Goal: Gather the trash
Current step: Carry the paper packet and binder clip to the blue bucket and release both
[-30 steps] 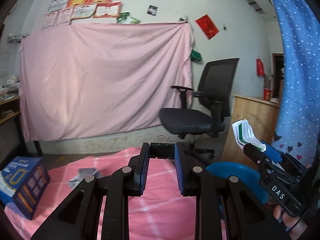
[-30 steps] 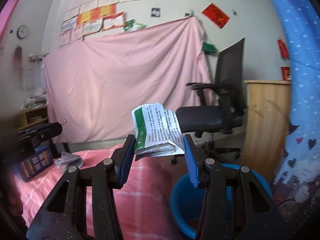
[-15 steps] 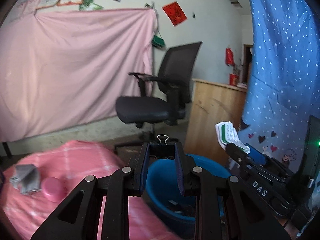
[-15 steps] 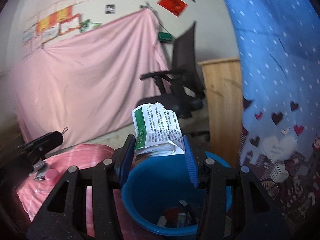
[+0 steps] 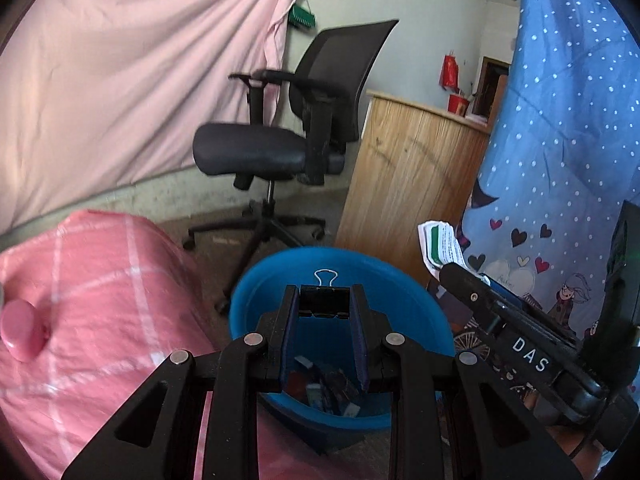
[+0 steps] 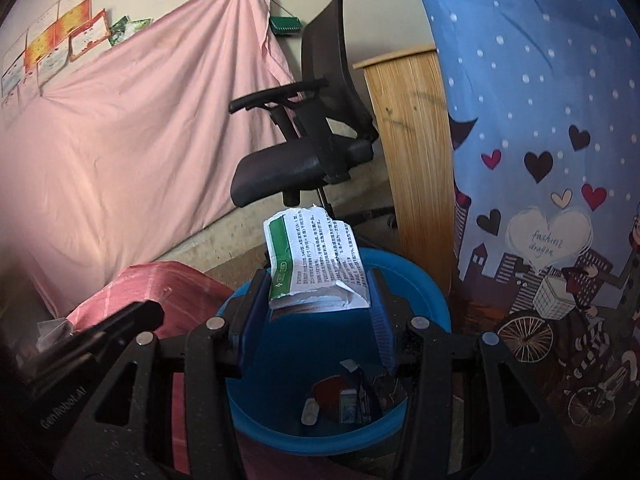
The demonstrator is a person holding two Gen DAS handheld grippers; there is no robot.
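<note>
Small litter at the bottom of the blue bin [image 6: 424, 296] is too small to be identified. The pink-covered worktop [image 5: 100, 280] is blurred and cut off at the left edge. Print on the torn paper [image 6: 320, 264] cannot be read. Wall notices [image 6: 60, 44] are cropped by the fisheye rim.

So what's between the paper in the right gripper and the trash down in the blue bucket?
Nothing: in the right wrist view the torn green-and-white printed paper hangs over the round blue plastic bucket, with only bare blue wall above the trash.
</note>
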